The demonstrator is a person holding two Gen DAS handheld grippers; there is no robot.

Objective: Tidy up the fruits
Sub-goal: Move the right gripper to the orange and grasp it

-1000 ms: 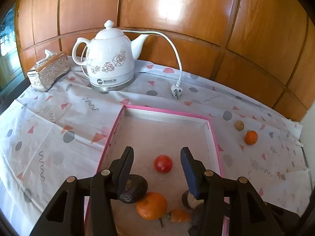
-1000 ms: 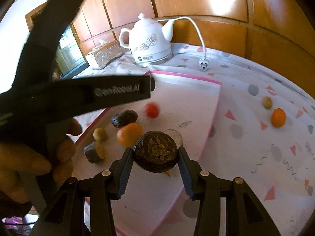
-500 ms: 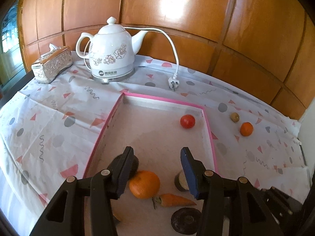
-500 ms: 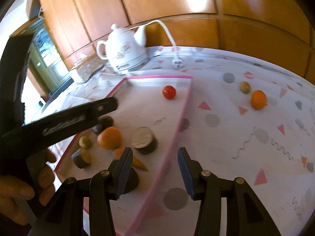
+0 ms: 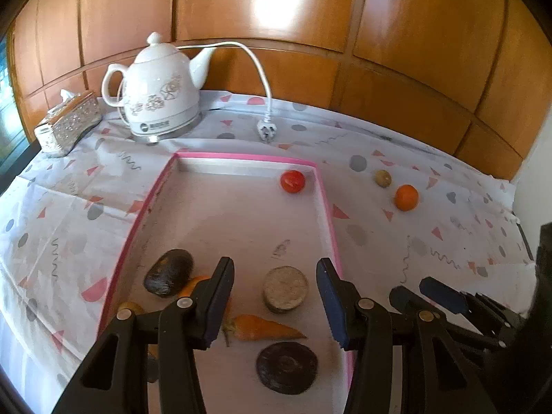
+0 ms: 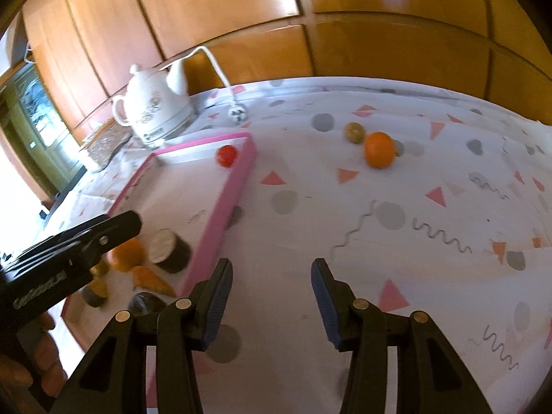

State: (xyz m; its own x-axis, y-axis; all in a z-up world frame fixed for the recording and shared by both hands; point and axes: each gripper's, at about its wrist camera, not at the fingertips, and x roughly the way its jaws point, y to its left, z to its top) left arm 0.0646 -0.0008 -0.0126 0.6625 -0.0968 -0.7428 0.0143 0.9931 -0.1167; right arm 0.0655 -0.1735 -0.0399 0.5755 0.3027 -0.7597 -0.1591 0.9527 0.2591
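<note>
Pink-rimmed and shallow, the rectangular tray (image 5: 324, 200) lies under and ahead of the empty, spread left gripper (image 5: 275, 302), already holding a small red tomato (image 5: 292, 181) at its far right corner, a dark oval avocado (image 5: 168, 272), a pale-topped cut round (image 5: 285, 288), an orange carrot (image 5: 265, 327) and a dark flat disc (image 5: 287, 367) near the fingers. In the right wrist view the right gripper (image 6: 270, 305), also spread and empty, hovers over the patterned white tablecloth (image 6: 431, 241) with the tray off to its left. Far ahead of it, a round orange tangerine (image 6: 379, 150) and a small brownish-green fruit (image 6: 354, 132) sit touching outside the tray, so the sorting looks mostly done with those two left.
</note>
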